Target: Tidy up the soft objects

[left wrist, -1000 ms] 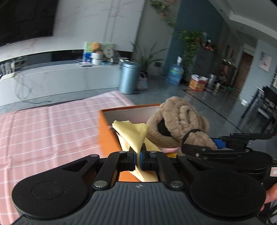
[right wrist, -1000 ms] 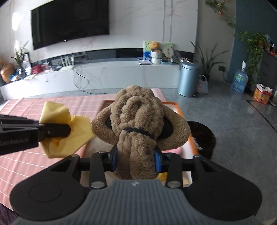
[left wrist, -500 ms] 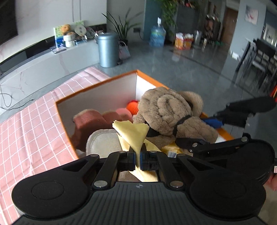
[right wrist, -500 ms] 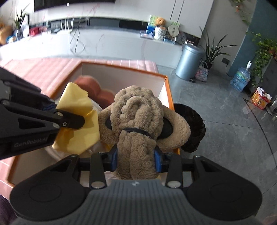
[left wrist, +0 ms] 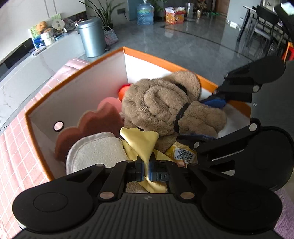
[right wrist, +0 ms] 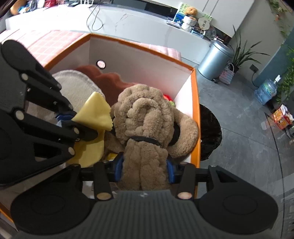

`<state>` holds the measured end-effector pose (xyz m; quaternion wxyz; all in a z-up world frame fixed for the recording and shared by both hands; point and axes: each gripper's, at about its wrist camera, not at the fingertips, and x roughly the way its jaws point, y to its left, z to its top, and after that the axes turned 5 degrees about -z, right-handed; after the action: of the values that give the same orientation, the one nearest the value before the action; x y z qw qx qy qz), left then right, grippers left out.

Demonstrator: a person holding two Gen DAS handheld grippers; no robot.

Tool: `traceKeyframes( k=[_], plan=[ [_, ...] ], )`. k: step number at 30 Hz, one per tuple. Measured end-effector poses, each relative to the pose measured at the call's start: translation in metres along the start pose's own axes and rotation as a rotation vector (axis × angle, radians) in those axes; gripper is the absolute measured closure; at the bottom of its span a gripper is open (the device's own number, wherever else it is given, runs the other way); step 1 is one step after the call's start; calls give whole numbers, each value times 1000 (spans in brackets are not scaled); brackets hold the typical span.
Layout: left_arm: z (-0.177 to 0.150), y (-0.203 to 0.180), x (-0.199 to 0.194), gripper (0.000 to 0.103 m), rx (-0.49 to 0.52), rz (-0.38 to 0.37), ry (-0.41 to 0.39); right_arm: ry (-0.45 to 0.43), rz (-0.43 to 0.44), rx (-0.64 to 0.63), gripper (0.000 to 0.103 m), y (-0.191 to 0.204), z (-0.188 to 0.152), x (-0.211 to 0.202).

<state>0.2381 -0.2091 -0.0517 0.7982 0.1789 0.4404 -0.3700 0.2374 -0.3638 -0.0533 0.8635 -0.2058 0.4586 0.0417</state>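
Both hands have dropped into the orange box [left wrist: 77,73]. The left gripper [left wrist: 146,170] pinches the yellow cloth [left wrist: 141,141]; the right gripper [right wrist: 145,168] is loosening around the plush toy [right wrist: 147,119], hard against the box's right wall.

Our bright living room, grey and glossy

We see a polished grey floor [left wrist: 193,47], a steel bin [right wrist: 215,58], a water jug [left wrist: 145,14], a white low cabinet [right wrist: 128,23], houseplants [right wrist: 240,51].

In the box [left wrist: 77,73] the plush toy [left wrist: 165,104] lies right of the cloth [left wrist: 143,141]; a round pad [left wrist: 97,152] lies left
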Motion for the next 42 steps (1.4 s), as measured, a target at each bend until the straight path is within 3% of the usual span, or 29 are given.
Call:
traceKeyframes(
  k=[6,8,12,17,19,21,27,32,38,42],
  plan=[
    [1,-4,15,97,56,5,68,1,-7,-32,55,9,0,5],
    [2,-4,19,92,53,1,82,1,-5,-38,53,10,-1,4],
    [2,0,17,74,45,1,83,0,-6,-63,49,18,-1,-3],
    [-1,4,10,50,43,12,89,-7,-20,-132,32,23,-5,-15],
    [-1,5,2,30,51,17,92,-9,-20,-168,27,25,-6,-22],
    [-1,4,-8,16,50,10,85,-14,-23,-203,21,26,-7,-29],
    [-5,-4,-39,16,81,31,73,-50,-20,-200,10,25,-7,-59],
    [-11,-3,-70,16,39,-2,-6,-107,-29,-174,8,28,-13,-89],
    [-36,0,-113,16,-32,-15,-180,-225,-48,-54,5,31,-25,-128],
    [-59,2,-140,16,-110,-1,-359,-335,-96,78,3,37,-36,-150]
  ],
)
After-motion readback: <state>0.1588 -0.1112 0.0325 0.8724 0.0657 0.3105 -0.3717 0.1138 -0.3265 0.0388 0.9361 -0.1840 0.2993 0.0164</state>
